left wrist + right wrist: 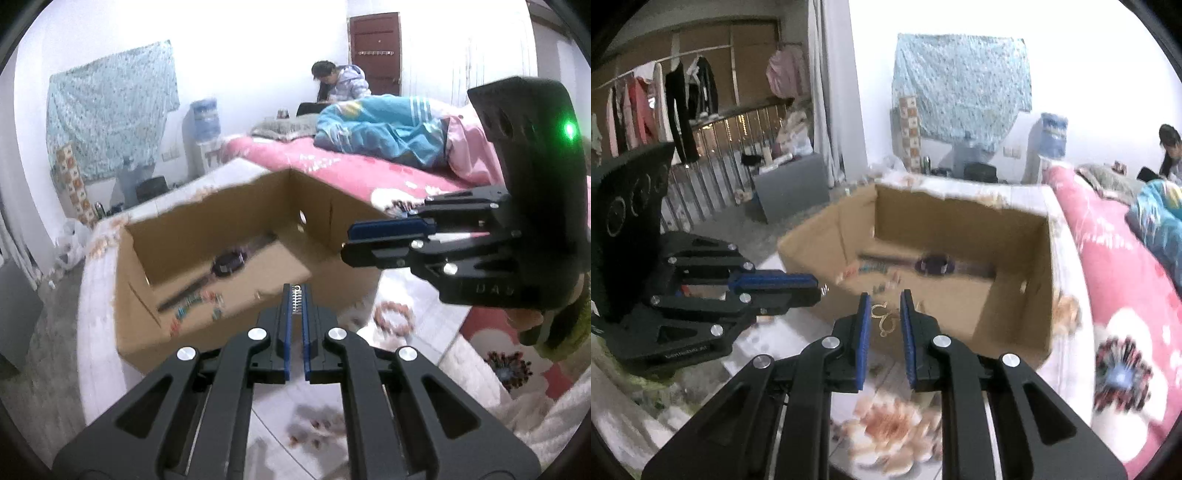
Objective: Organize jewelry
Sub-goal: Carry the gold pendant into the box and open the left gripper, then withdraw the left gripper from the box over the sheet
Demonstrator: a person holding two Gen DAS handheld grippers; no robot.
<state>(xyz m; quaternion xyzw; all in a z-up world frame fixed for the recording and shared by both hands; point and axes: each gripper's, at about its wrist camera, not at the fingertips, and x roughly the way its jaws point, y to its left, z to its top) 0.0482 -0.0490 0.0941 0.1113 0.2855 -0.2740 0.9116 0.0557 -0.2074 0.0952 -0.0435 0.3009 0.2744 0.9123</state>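
Observation:
An open cardboard box [258,206] [960,221] stands on the table with a purple watch [229,264] [932,265] and a string of coloured beads [195,306] [871,267] inside. My left gripper [296,290] hangs just short of the box's near wall, shut on a small silver coiled piece [296,300]. In the right wrist view it [819,290] comes in from the left. My right gripper [885,295] is raised before the box, shut on a gold looped ornament [882,317]. In the left wrist view it [346,243] reaches in from the right.
A pink bead bracelet [393,317] lies on the floral tablecloth [886,432] right of the box. A bed with a pink cover [332,162] runs behind, and a person [340,79] sits at its far end. Clothes hang on a rail [665,92] at left.

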